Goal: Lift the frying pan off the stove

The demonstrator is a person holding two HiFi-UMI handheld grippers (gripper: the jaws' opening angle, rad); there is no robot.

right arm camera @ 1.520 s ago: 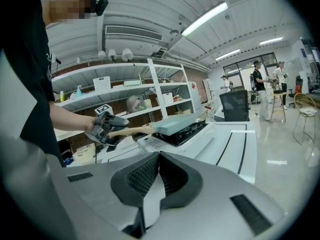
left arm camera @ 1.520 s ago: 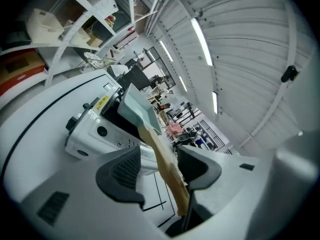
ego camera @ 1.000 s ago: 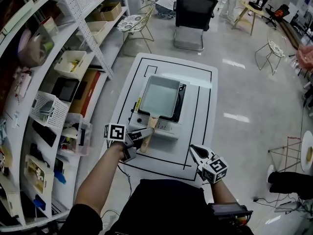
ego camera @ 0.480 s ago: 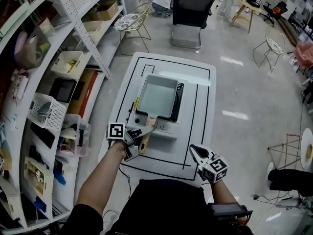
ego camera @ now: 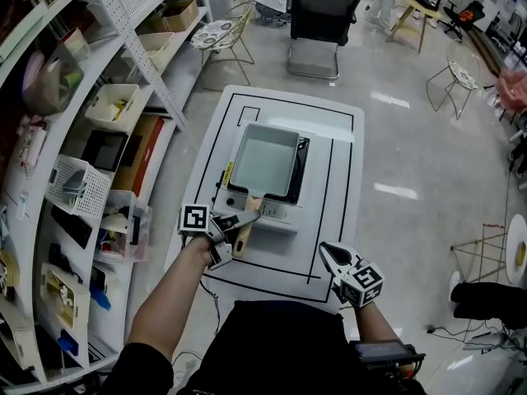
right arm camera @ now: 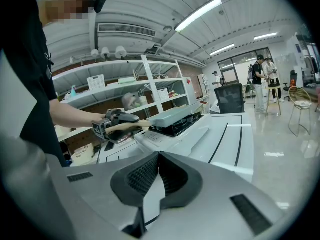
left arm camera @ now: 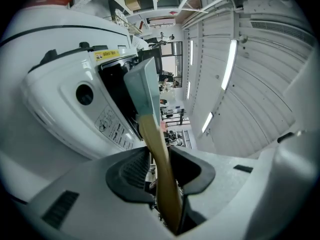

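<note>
Frying pan (ego camera: 265, 160), pale rectangular type, is sitting flat on top of the stove (ego camera: 277, 214), not yet lifted. Its wooden handle (ego camera: 245, 224) is sticking out past the stove's front edge toward the person. L gripper (ego camera: 244, 225) is reaching in level from the stove's near-left corner. Its jaws have just been closing w/ the handle btwn them, and in the left gripper view both pads are now pressing on the wood, one per side, a narrow grip around mid-handle. In that same view the pan is showing as a grey slab above the handle, w/ the stove's white front panel and round knob to its left. R gripper (ego camera: 328, 255) is hovering over the white table (ego camera: 342, 179), nearer the person than the stove and off to its right, well apart from pan and handle. Its jaw tips are meeting, nothing btwn them, and it is pointing slightly downward. The right gripper view is looking across at the stove, the pan on the burner and the L gripper on the handle. Shelving unit (ego camera: 90, 122) w/ bins is standing left of the stove. Black office chair (ego camera: 323, 25) is standing on the floor beyond the stove's far side.
</note>
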